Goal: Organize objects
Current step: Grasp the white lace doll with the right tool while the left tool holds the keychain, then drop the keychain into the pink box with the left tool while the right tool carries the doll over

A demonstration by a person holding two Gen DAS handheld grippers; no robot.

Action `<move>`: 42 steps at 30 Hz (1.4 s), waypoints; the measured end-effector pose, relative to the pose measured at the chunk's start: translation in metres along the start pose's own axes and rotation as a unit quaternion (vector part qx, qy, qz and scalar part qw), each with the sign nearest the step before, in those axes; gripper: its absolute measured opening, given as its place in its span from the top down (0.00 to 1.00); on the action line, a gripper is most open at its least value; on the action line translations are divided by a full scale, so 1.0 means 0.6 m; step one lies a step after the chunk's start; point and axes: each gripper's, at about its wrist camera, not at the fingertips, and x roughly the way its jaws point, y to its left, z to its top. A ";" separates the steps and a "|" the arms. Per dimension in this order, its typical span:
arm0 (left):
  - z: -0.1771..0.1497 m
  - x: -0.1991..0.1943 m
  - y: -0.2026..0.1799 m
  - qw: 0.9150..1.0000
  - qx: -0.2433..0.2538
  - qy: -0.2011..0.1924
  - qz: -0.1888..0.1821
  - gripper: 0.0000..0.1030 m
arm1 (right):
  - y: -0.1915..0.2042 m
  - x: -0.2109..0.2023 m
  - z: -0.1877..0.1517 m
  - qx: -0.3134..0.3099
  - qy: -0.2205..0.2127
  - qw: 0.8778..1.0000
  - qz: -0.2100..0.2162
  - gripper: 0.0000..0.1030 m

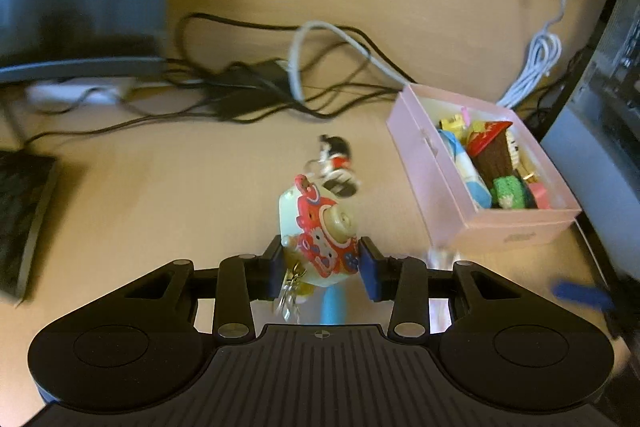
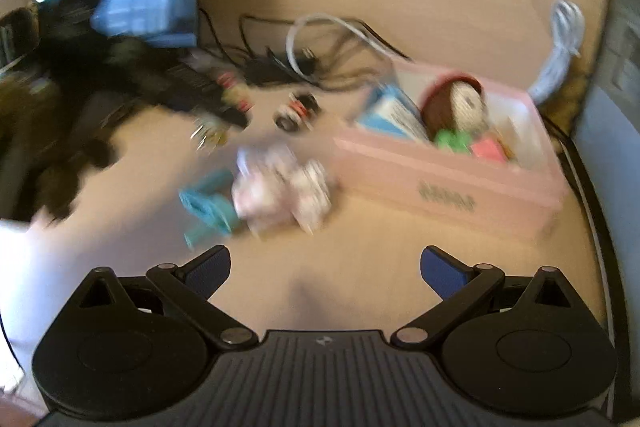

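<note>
Red-and-cream charm point(image 1: 320, 235) sits clamped in the left claw point(image 1: 322, 261); right claw point(image 2: 325, 269) gapes empty.

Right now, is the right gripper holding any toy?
No, the right gripper stands open with only bare table between its pads, and the white toy lies beyond it.

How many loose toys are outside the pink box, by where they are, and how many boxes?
Held in left gripper: 1, red-and-cream keychain toy
Lying on desk: 3, black-and-red figure, white-pink toy, teal toy
Pink box: 1
Total: 5
</note>
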 end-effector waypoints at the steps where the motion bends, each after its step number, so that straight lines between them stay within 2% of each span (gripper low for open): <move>1: -0.010 -0.020 0.006 1.000 -0.002 0.000 0.004 0.59 | 0.001 0.014 0.010 0.002 -0.004 1.000 0.007 0.02; 3: -0.020 -0.041 0.011 1.000 0.000 0.004 0.014 0.59 | 0.007 0.050 0.030 0.007 -0.002 1.000 0.020 0.02; 5: -0.031 -0.064 0.014 1.000 0.002 0.010 0.021 0.59 | 0.011 0.088 0.048 0.012 0.010 1.000 0.023 0.07; 8: -0.043 -0.087 0.016 1.000 0.000 0.012 0.018 0.59 | 0.020 0.137 0.063 0.016 0.044 0.999 0.027 0.38; 9: -0.047 -0.092 0.015 1.000 0.003 0.011 0.014 0.59 | 0.023 0.143 0.065 0.014 0.052 0.998 0.025 0.57; 10: -0.049 -0.096 0.012 1.000 0.006 0.009 0.011 0.59 | 0.027 0.141 0.064 0.014 0.054 0.998 0.023 0.65; 11: -0.051 -0.098 0.007 1.000 0.012 0.008 0.007 0.59 | 0.027 0.132 0.064 0.015 0.049 0.998 0.022 0.67; 13: -0.054 -0.099 -0.004 1.000 0.022 0.008 -0.005 0.59 | 0.026 0.100 0.062 0.016 0.040 0.999 0.026 0.79; 17: -0.050 -0.103 -0.036 0.998 0.041 -0.010 -0.045 0.59 | 0.010 0.020 0.058 0.025 0.019 0.999 0.019 0.80; 20: -0.017 -0.104 -0.064 0.994 0.044 -0.038 -0.091 0.59 | -0.009 -0.053 0.051 0.031 -0.001 1.000 0.003 0.80; 24: 0.062 -0.088 -0.120 0.986 0.057 -0.080 -0.132 0.59 | -0.043 -0.122 0.046 0.061 -0.027 0.998 -0.020 0.80; 27: 0.125 -0.063 -0.174 0.980 0.069 -0.112 -0.147 0.59 | -0.063 -0.157 0.041 0.078 -0.047 0.995 -0.040 0.80; 29: 0.166 -0.034 -0.208 0.976 0.072 -0.139 -0.153 0.58 | -0.077 -0.171 0.035 0.086 -0.054 0.993 -0.053 0.80; 31: 0.197 0.008 -0.233 0.972 0.079 -0.149 -0.161 0.57 | -0.090 -0.177 0.028 0.091 -0.055 0.992 -0.065 0.80; 33: 0.220 0.076 -0.258 0.977 0.093 -0.121 -0.147 0.57 | -0.105 -0.178 0.024 0.101 -0.052 0.991 -0.070 0.80; 36: 0.222 0.170 -0.280 0.987 0.111 -0.067 -0.094 0.57 | -0.126 -0.174 0.021 0.106 -0.047 0.990 -0.078 0.80; 38: 0.211 0.204 -0.276 0.990 0.099 -0.064 -0.082 0.61 | -0.137 -0.169 0.023 0.108 -0.046 0.990 -0.079 0.80; 40: 0.198 0.217 -0.272 0.990 0.091 -0.060 -0.092 0.61 | -0.150 -0.159 0.030 0.110 -0.046 0.989 -0.082 0.80; 42: 0.181 0.213 -0.278 0.987 0.120 -0.068 -0.085 0.61 | -0.164 -0.151 0.039 0.114 -0.045 0.989 -0.083 0.80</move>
